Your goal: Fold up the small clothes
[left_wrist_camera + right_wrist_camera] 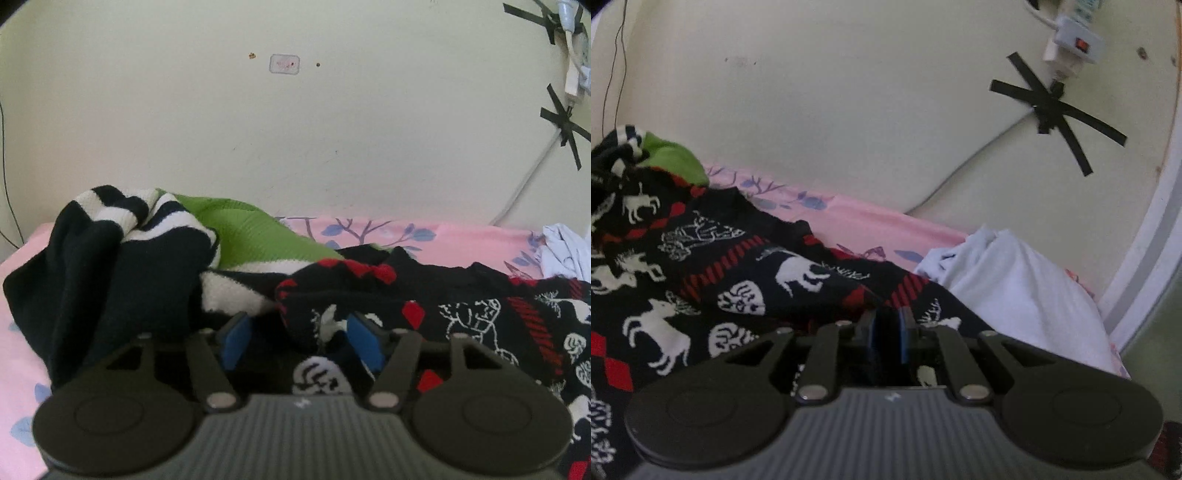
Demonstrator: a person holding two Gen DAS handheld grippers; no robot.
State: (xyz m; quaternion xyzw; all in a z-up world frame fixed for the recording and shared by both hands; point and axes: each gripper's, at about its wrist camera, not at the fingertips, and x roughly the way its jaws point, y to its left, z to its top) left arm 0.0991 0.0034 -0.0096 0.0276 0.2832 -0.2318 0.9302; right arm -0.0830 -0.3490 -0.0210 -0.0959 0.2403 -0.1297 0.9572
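Directly under both grippers lies the black patterned sweater (746, 273), a knit with white animal figures and red bands, spread over the pink floral bedsheet (886, 225). From the left wrist view, the left gripper (295, 341) sits low over this sweater with its blue pads (236, 341) standing apart; a rumpled fold of the sweater (332, 295) rises just ahead of them and reaches into the gap, but the pads do not press on it. Ahead and to the left of that gripper is a heap of striped black-and-white knit (122, 258), and a green garment (243, 232) lies behind it, both touching the far edge of the sweater. Beyond them stands a pale wall (295, 129), with black tape crosses (561, 122) and a white cable far off to the right. From the right wrist view, the right gripper (888, 341) has its pads drawn close together, with dark cloth in the narrow slit between them; it appears to pinch the sweater's near edge, though the dark gap makes the contact hard to read. Just to the right of this gripper rests a folded white garment (1015, 288), touching the sweater's edge. Far ahead and to the left, the green garment and striped knit show small at the sweater's far end.
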